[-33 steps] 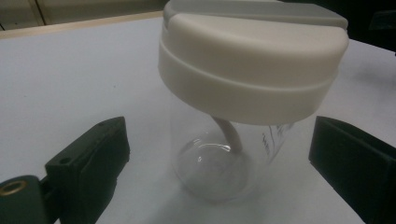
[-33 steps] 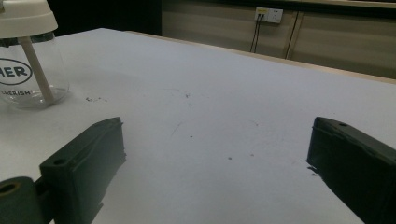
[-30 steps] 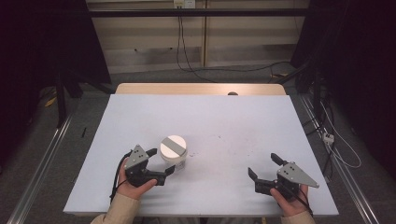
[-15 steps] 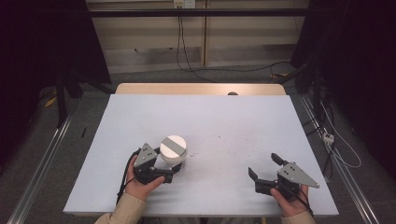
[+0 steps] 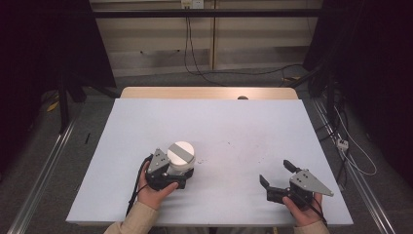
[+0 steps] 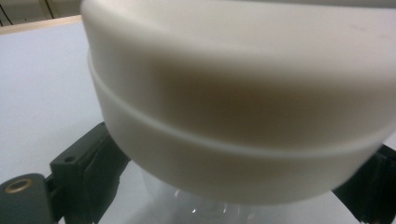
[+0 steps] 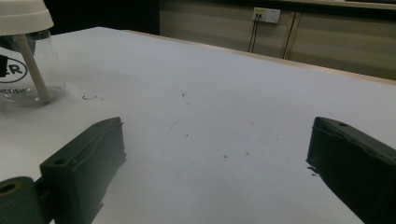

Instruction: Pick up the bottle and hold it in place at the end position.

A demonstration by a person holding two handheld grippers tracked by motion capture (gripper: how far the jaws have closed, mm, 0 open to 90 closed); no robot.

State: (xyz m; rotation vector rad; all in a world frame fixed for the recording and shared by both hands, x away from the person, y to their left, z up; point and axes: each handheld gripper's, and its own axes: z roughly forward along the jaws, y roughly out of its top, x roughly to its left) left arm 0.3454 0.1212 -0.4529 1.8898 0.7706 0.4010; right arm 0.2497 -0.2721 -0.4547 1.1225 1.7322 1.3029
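Note:
A clear jar [image 5: 181, 155] with a broad white lid stands upright on the white table [image 5: 219, 126], left of centre near the front. My left gripper [image 5: 187, 171] reaches in from the jar's near left side. Its jaws have just been closing and now sit against the jar's clear body under the lid [image 6: 233, 116], one on each side. My right gripper [image 5: 275, 171] rests open at the front right with bare table between its jaws [image 7: 215, 154]. From there the jar [image 7: 25, 56] stands far off to the left, with a white stick inside and black print on its side.
The table's wooden far edge [image 5: 209, 92] borders a floor with cables and a wall socket [image 7: 266, 15]. Metal rails run along both sides of the table. Small dark specks mark the table's middle [image 7: 182, 95].
The left hand has slid right and a little forward, bringing its jaws around the jar. The jar and the right gripper have stayed where they were.

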